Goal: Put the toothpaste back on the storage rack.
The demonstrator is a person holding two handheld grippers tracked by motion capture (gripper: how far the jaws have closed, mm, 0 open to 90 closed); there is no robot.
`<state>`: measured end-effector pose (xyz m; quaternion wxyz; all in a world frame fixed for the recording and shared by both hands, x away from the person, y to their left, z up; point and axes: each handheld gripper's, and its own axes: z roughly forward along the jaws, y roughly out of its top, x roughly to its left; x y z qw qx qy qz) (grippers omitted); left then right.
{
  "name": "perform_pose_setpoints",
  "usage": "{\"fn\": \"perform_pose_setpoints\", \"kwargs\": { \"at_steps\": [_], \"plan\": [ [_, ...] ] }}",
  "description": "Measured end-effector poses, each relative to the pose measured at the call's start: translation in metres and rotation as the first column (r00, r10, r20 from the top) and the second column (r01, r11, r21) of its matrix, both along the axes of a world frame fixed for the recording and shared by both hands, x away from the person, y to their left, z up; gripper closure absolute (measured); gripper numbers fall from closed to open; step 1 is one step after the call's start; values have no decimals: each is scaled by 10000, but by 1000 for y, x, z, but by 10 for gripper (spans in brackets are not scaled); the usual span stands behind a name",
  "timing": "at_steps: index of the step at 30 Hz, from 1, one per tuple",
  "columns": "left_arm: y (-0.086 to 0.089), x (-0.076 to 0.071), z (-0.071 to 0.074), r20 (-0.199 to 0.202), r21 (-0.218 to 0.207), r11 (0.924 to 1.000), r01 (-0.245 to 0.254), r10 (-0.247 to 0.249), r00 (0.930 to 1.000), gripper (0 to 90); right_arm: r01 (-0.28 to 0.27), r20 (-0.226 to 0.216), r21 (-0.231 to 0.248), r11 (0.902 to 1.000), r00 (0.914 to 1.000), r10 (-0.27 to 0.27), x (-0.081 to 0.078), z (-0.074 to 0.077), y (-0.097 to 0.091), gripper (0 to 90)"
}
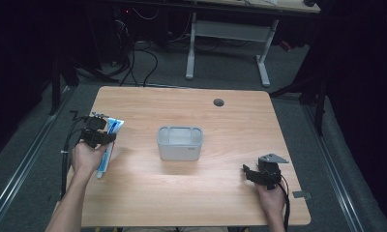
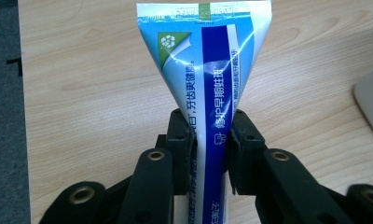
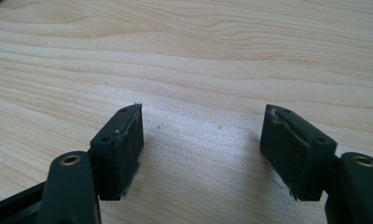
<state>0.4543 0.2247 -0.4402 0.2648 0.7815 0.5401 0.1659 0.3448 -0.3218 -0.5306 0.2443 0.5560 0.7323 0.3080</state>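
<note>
Left gripper (image 2: 211,135) clamps toothpaste tube (image 2: 208,70); right gripper (image 3: 203,140) agape, low over table (image 3: 198,56).

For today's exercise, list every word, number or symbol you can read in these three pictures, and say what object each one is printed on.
On the toothpaste tube held in the left claw:
"牙齿更健康" in white, running along the tube.
"修护早期蛀斑" in white on the dark blue stripe.
A white recycling-style symbol on the green corner patch.
The stamped code on the crimped end and the smaller print lines: too small and blurred to read.
On the grey bin: a faint front mark, unreadable.

Blue-and-white toothpaste tube (image 2: 208,79), pale grey bin (image 1: 179,143), light wood table (image 1: 230,125).
</note>
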Motion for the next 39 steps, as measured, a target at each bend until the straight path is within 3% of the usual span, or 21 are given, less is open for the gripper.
{"fn": "perform_pose_setpoints", "kwargs": {
  "at_steps": [12, 18, 30, 31, 35, 39],
  "plan": [
    [4, -22, 25, 902, -823, 9960, 360, -285, 9955, 750, -7, 3, -5, 10000, 10000, 7, 0, 0, 0, 302],
    [-3, -35, 43, 1550, -1127, 9902, 823, -643, 9858, 750, -11, 3, -7, 10000, 10000, 11, 0, 0, 0, 303],
    [-18, -46, 59, 2275, -1960, 9667, 1646, -1184, 9665, 748, -17, -2, -9, 10000, 10000, 17, 0, 0, 0, 302],
    [-22, -48, 63, 2357, -2098, 9601, 1851, -1340, 9625, 748, -21, -4, -5, 10000, 10000, 21, 0, 0, 0, 302],
    [-26, -48, 72, 2399, -2644, 9405, 2133, -1501, 9591, 747, -25, 1, -16, 10000, 10000, 25, 0, 0, 0, 303],
    [-35, -50, 80, 2658, -2672, 9337, 2381, -1661, 9496, 747, -24, -1, -13, 10000, 10000, 24, 0, 0, 0, 302]
  ]
}}
